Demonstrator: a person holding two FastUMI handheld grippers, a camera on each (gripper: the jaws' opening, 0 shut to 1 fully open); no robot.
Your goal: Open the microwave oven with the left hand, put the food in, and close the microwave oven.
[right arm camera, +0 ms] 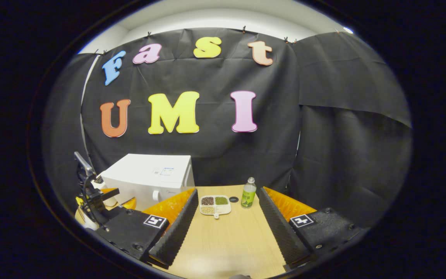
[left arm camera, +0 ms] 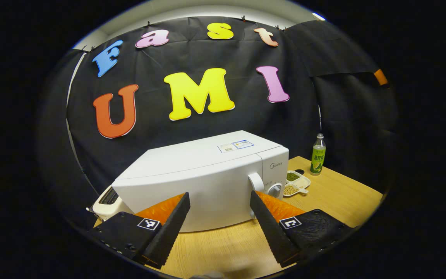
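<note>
Nearest the camera in the left gripper view, the left tongs (left arm camera: 219,217) stand wide apart with nothing between them, hovering over the light wooden bench (left arm camera: 335,197). Just beyond their tips sits the white box-shaped microwave oven (left arm camera: 203,174), its door shut, with a white handle and a round knob near the right finger's tip. Behind the left finger, at the oven's far side, a cream-coloured appliance (left arm camera: 107,199) peeks out. Past the right finger, beside the oven's control panel, lies the white divided dish of beans and grains (left arm camera: 296,183), and farther off stands a clear plastic bottle with a green label (left arm camera: 318,159). Low in the right gripper view, the right tongs (right arm camera: 227,224) are likewise spread and empty above the bench (right arm camera: 227,240). Ahead between their fingers lies the divided dish (right arm camera: 215,204), with the bottle (right arm camera: 249,193) just right of it and a small dark round lid (right arm camera: 234,199) between them. The microwave oven (right arm camera: 149,174) sits beyond the left finger, the other gripper's frame (right arm camera: 91,190) showing before it.
</note>
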